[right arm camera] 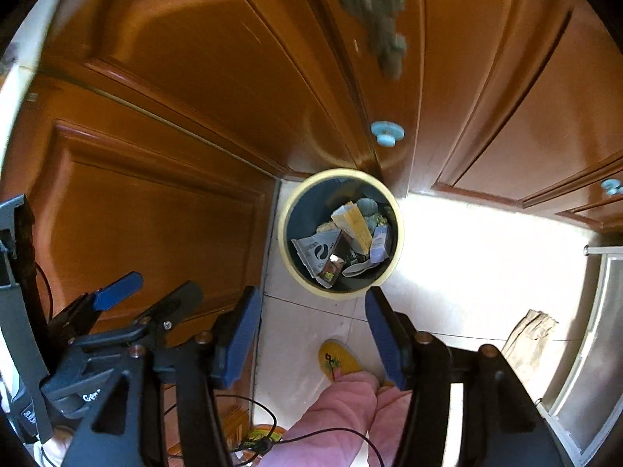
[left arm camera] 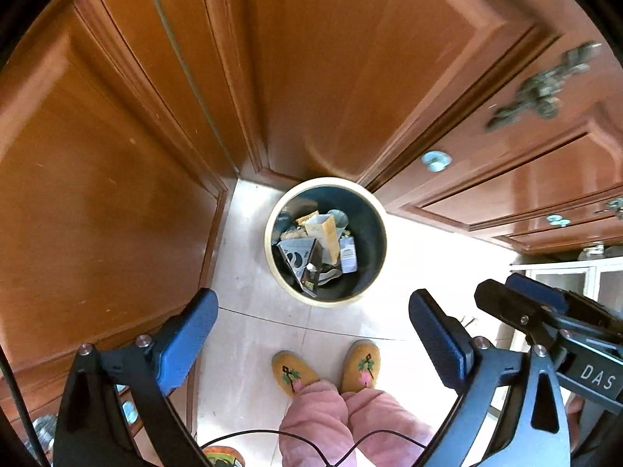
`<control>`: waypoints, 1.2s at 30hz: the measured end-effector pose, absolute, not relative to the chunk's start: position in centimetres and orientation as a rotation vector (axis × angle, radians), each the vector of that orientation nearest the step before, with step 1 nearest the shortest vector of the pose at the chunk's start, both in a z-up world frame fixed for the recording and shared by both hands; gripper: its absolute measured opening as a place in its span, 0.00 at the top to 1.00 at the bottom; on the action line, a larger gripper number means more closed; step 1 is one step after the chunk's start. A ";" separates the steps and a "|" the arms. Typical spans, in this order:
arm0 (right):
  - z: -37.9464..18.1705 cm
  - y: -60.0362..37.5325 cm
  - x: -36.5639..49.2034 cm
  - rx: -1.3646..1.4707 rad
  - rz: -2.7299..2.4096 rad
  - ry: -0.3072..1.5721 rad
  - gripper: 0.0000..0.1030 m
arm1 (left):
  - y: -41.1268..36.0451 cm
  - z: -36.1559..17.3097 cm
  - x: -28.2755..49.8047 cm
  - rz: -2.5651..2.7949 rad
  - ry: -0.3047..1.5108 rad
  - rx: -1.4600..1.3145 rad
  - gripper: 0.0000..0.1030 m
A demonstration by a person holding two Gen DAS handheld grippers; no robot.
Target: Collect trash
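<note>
White letters "DAS" stand on the black body of the right tongs (left arm camera: 541, 307), seen at the right edge of the left wrist view. On the left tongs (right arm camera: 155, 295), low at the left of the right wrist view, "Gen" can be read, the rest cut off. Print on the cartons in the bin (left arm camera: 326, 242) is too small to read.

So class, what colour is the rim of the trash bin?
Pale yellow rim around a dark interior; the right wrist view shows it best.

- pale tiled floor (left arm camera: 253, 323)
- round trash bin (left arm camera: 375, 210), cream-rimmed, standing on it beside the wooden cabinets (left arm camera: 97, 194)
- yellow slippers (left arm camera: 294, 369) near the bin
- crumpled brown paper (right arm camera: 529, 334) lying apart
</note>
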State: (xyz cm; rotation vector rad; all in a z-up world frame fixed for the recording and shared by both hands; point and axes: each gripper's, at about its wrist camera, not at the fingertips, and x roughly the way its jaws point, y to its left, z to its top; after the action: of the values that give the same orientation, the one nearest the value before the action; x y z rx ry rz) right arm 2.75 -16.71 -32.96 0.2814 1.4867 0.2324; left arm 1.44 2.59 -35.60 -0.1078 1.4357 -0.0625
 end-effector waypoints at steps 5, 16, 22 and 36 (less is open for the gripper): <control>-27.0 -17.3 1.9 0.244 0.262 1.445 0.44 | 1.9 -29.7 0.6 -0.049 1.399 -0.090 0.05; -15.2 -18.9 0.3 0.201 0.311 1.330 0.43 | 0.4 -16.7 -1.2 -0.006 1.255 -0.073 0.06; -10.0 -18.9 0.3 0.188 0.313 1.237 0.43 | 0.5 -10.4 -0.9 0.007 1.153 -0.051 0.06; 3.4 -17.3 2.0 0.159 0.201 0.954 0.41 | 0.9 3.3 1.6 0.005 0.934 0.004 0.06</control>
State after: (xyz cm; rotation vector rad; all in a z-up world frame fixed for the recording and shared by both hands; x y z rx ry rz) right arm 2.02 -17.29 3.40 0.1591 0.9536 0.2010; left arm 1.60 0.90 3.32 0.0045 0.9343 0.0047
